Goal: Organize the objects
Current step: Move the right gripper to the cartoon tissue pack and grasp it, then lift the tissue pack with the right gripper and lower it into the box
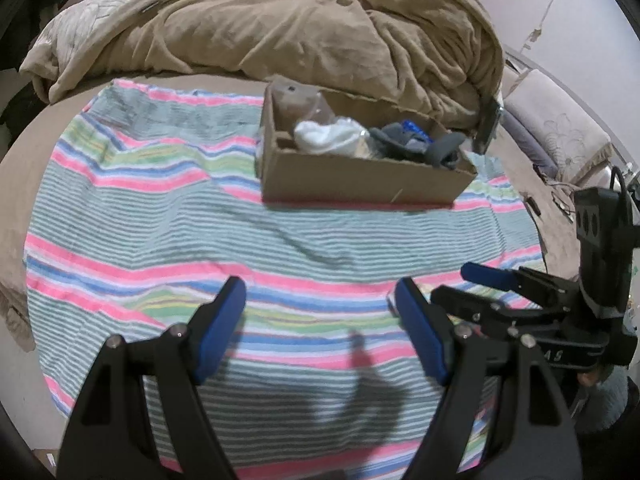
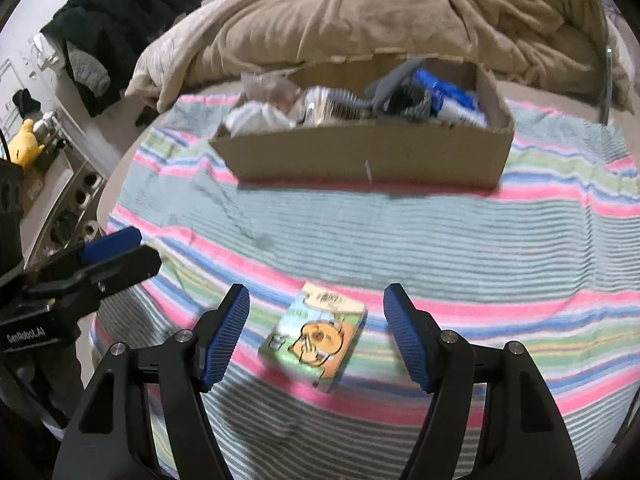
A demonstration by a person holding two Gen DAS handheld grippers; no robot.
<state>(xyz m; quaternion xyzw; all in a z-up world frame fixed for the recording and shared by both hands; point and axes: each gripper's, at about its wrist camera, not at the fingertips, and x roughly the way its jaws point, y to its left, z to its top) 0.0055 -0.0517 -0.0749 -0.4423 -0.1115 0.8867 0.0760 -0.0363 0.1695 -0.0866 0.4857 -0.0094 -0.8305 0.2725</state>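
A small flat packet with an orange cartoon face [image 2: 314, 338] lies on the striped towel [image 2: 440, 240], between the open jaws of my right gripper [image 2: 316, 336], which hovers just above it without touching. A cardboard box [image 2: 368, 156] farther back holds a white cloth [image 2: 256, 116], grey items and a blue-and-white pack [image 2: 452, 96]. In the left wrist view the box [image 1: 360, 176] sits ahead and my left gripper [image 1: 320, 328] is open and empty over the towel [image 1: 160, 220]. The right gripper [image 1: 476, 280] shows at that view's right edge.
A rumpled tan blanket [image 1: 280, 28] is heaped behind the box. Dark clothes [image 2: 120, 12] hang at the left, with a yellow plush toy [image 2: 24, 148] and shelves below. The bed edge curves round the towel. A cushioned seat [image 1: 560, 132] stands at the right.
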